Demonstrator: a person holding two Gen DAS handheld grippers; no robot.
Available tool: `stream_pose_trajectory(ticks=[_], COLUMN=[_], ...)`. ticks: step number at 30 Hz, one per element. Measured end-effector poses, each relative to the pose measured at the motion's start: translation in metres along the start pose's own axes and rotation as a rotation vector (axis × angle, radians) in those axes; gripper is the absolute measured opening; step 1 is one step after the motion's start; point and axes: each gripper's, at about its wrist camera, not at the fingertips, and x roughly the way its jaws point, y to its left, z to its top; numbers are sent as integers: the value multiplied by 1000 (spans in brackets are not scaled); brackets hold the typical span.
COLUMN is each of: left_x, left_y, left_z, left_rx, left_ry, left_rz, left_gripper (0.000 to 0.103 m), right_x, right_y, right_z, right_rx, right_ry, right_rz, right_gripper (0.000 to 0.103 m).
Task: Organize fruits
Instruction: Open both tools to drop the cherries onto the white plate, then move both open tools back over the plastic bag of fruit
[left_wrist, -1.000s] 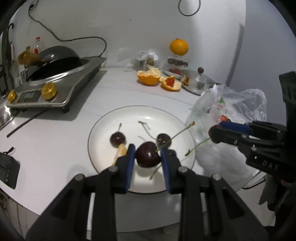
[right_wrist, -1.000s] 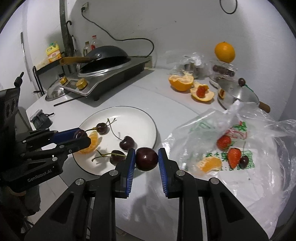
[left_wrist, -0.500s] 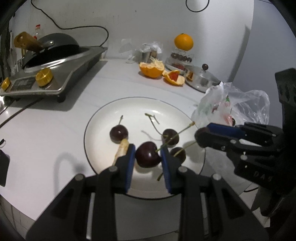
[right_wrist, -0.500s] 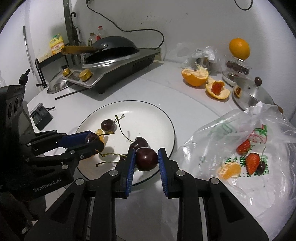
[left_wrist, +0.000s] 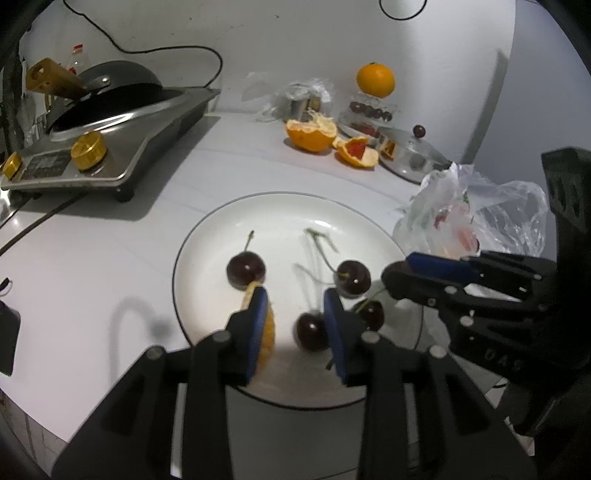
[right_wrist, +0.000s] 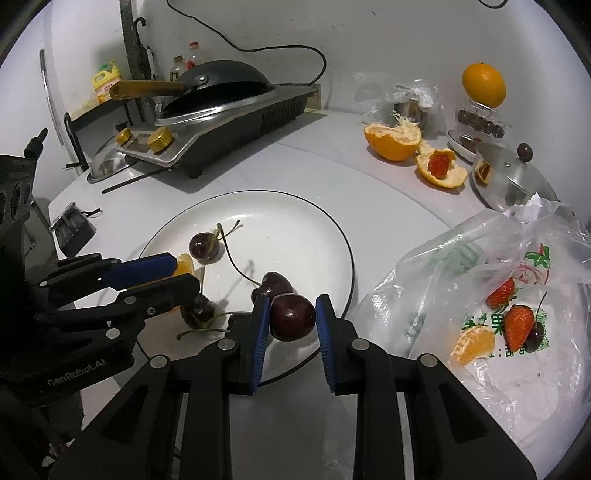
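Note:
A white plate (left_wrist: 280, 206) (right_wrist: 295, 221) holds several dark cherries and an orange segment (left_wrist: 267, 332). My left gripper (left_wrist: 293, 321) is open above the plate's near edge. A cherry (left_wrist: 310, 330) lies on the plate between its pads, next to the right pad. Other cherries (left_wrist: 245, 267) (left_wrist: 352, 277) lie farther in. My right gripper (right_wrist: 290, 321) is shut on a dark cherry (right_wrist: 291, 315) over the plate's right edge; it also shows in the left wrist view (left_wrist: 424, 273).
A clear plastic bag (right_wrist: 498, 295) with strawberries, an orange segment and a cherry lies right of the plate. A cooker with a black pan (left_wrist: 107, 122) stands at the back left. Orange peels (left_wrist: 314, 133), a metal lid (right_wrist: 506, 177) and a whole orange (left_wrist: 375, 79) are at the back.
My left gripper has opened and let its cherry go onto the plate. My right gripper, still holding its cherry, has moved in over the plate's right edge.

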Motion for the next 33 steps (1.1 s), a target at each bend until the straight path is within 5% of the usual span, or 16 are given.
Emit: stream_pose_trajectory(ticks=[5,7,14,16,28,33], left_x=[-4,-9,-27,-32,-49,-52], left_y=[-5,-7,-19,-24,-66,-88], left_z=[0,1,2,1,0,2], left_rx=[16,13,18,20,55,85], left_ry=[-8,-20,-61,-70,-98,-103], left_rz=[25,28,69,75,81,75], left_gripper=[43,56,58,70,71,71], right_x=[-5,-12,-39,-47,-93,-109], right_y=[-4,-6,-20,-25,-62,-80], right_z=[-3,-4,-11,-15,-45,-56], right_rx=[8,7,29,39,101,140], right_ry=[-11,-25,-73,-85,-133,-166], right_rz=[-9,-17,-39,-45,-102,-120], right_gripper=[39,40,41,42,43,51])
